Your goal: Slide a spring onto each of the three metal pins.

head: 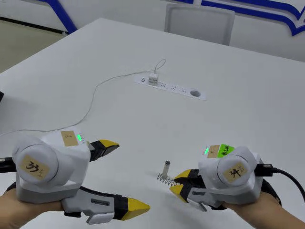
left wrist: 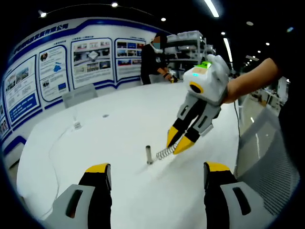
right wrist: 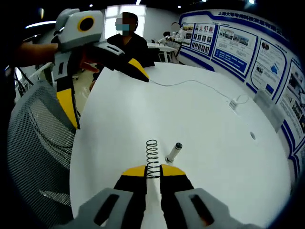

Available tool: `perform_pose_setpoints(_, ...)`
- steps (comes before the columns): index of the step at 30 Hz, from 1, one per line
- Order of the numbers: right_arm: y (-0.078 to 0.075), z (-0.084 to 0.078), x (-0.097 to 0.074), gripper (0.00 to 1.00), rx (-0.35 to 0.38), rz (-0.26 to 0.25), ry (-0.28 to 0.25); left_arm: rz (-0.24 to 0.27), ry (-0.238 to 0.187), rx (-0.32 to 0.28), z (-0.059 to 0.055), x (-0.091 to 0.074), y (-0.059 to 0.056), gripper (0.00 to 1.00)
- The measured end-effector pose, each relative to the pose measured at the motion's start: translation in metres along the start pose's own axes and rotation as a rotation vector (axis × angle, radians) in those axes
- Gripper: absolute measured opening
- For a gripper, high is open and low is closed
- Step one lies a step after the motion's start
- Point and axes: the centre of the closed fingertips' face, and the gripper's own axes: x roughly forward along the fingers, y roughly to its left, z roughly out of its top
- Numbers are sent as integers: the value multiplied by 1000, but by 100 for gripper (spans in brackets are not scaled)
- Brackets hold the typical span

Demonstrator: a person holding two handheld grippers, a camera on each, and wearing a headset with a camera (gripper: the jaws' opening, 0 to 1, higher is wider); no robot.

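While right claw pinches spring beside pin, left claw spread wide, handwritten tags illegible.

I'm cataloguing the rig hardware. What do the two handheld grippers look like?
Both the left gripper and right gripper have rounded white housings, black jaws with yellow tips, a green light, and tan handwritten labels. The right one also carries a green sticker and a black cable at its rear.
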Motion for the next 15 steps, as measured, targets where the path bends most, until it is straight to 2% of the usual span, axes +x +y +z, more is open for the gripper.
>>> perform_pose_setpoints(2,-1,0,-7,10,-69,-17,16,-17,-1,7,3,1,-4,77)
perform_pose_setpoints(7,6,9,-24,10,-28,-2,-34,-63,-10,49,10,5,-16,72)
perform_pose_setpoints(11,13,6,-35,10,-28,9,-27,-118,-14,78,15,8,-30,66)
perform_pose_setpoints(15,21,7,-48,10,-29,17,-34,-149,5,127,16,10,-40,59)
